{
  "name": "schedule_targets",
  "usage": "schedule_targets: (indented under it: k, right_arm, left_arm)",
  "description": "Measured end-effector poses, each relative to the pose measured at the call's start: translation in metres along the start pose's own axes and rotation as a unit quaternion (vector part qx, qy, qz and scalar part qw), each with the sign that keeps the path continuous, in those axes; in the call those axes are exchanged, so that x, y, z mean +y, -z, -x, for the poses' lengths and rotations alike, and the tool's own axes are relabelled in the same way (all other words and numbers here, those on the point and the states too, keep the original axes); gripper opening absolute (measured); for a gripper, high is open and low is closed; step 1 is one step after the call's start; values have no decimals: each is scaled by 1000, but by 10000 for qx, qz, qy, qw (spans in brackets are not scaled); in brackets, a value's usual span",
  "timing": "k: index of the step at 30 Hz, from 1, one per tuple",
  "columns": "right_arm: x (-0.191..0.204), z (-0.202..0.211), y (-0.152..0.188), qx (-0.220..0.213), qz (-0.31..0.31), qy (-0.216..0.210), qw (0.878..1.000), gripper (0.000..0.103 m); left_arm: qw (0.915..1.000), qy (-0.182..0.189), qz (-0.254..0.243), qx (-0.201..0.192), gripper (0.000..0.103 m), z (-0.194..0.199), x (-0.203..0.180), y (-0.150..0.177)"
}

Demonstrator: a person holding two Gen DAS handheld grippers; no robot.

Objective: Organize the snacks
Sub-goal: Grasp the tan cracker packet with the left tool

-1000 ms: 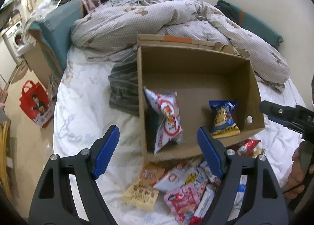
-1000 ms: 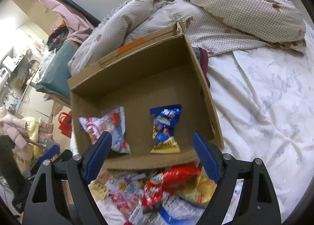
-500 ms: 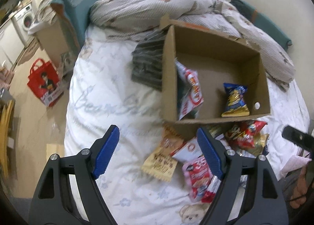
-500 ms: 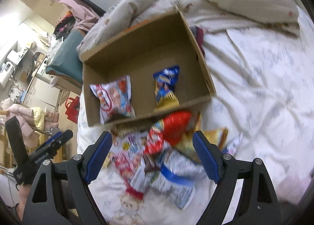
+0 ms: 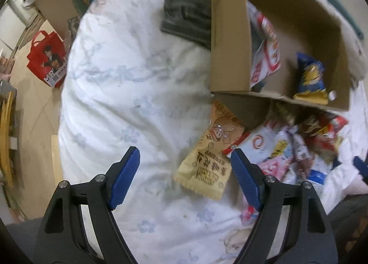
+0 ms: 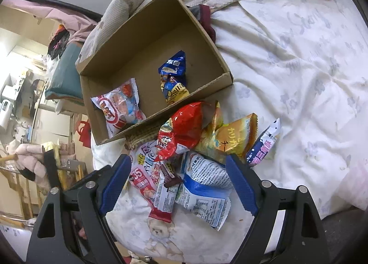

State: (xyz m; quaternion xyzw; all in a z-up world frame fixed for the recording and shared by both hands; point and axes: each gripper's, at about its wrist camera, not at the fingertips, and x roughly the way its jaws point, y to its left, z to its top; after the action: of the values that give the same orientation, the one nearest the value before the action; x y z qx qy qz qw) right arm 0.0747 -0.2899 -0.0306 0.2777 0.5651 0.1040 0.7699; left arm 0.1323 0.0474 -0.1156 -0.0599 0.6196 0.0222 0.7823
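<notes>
White bed (image 6: pixel 299 61), cardboard box (image 6: pixel 207 33), snack packets (image 6: pixel 202 185)

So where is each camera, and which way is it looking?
Left wrist: on the left hand-held gripper, looking down at the bed sheet, a yellow snack bag and the cardboard box; its blue fingers show.
Right wrist: on the right hand-held gripper, looking down at the snack pile and box; its fingers show.
Both see the box and pile.

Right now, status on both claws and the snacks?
Left claw open, empty. Right claw open, empty, over snack pile. Two bags in the box; nothing in the way.
</notes>
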Motion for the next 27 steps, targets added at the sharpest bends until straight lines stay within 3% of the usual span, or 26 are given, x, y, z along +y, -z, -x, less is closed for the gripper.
schedule_targets:
  k: [5,7,9,11,12,13,16,23,27]
  right_arm:
    - [-8,4,-1,-42,-100,20,9999,87]
    - [-12,4,-2,-49,-146,34,9999,87]
    - [-15,5,-3,-51,-203,29,9998,87]
    - [-18,5,-4,-50,-263,2,9996,87]
    - [-18,5,-4,-47,-278,-8,9996,87]
    - [-18,4,-5,-43,-285,-17,9996,87]
    - [-15,3,-6,-45,-244,-9,9997,87]
    - [-23,3,-9,-72,-383,80,9992,87]
    - [-12,-8,-6,226,-139,-62,9996,85]
  left_arm:
    - [9997,167,-92,165,74,-27,-9,-16]
    - [9991,295,-131,291,62,-37,-14,-17]
    - [9982,364,-300,376,61,-43,-24,-14]
    - [9969,414,-518,434,52,-46,-33,-12]
    - [9957,491,-612,486,40,-47,-37,-10]
    - [9951,516,-668,522,36,-48,-40,-8]
    - [9943,612,-680,541,18,-44,-42,-4]
    - [9982,504,-178,277,13,-1,-19,14]
    - [9993,366,-110,51,13,32,-13,22]
